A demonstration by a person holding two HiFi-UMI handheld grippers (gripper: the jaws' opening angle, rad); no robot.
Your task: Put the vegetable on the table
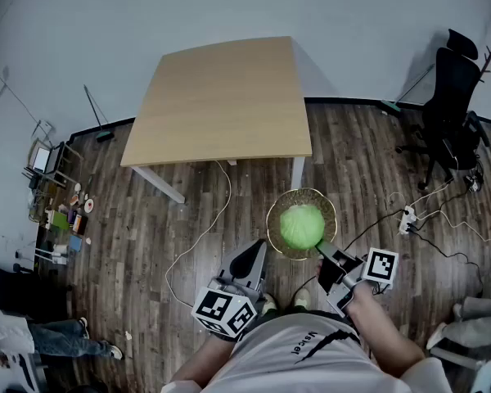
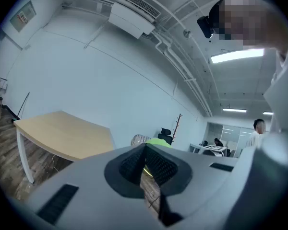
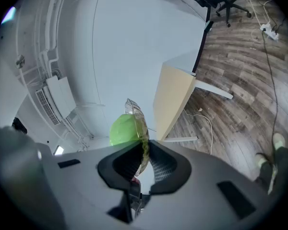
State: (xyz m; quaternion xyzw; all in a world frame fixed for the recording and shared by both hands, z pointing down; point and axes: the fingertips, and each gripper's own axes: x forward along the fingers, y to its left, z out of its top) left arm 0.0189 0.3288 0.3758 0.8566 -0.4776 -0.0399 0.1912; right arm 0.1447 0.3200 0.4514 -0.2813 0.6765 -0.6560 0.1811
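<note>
No legible text. Short dark print on the light shirt [image 1: 270,368], 6 o'clock in the head view: too small to read. Marker cubes [image 1: 223,311] on left tongs [image 1: 254,256] and right tongs [image 1: 323,252]: square codes only. Wall notice [image 2: 24,16], 10 o'clock in the left gripper view: illegible.

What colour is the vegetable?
The vegetable in the bowl is light green; clearest in head view.

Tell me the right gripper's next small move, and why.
Probably carry the bowl forward over the table: the right gripper is clamped on its rim, the cabbage sits inside, and both hang above the floor, short of the table's near edge.
</note>
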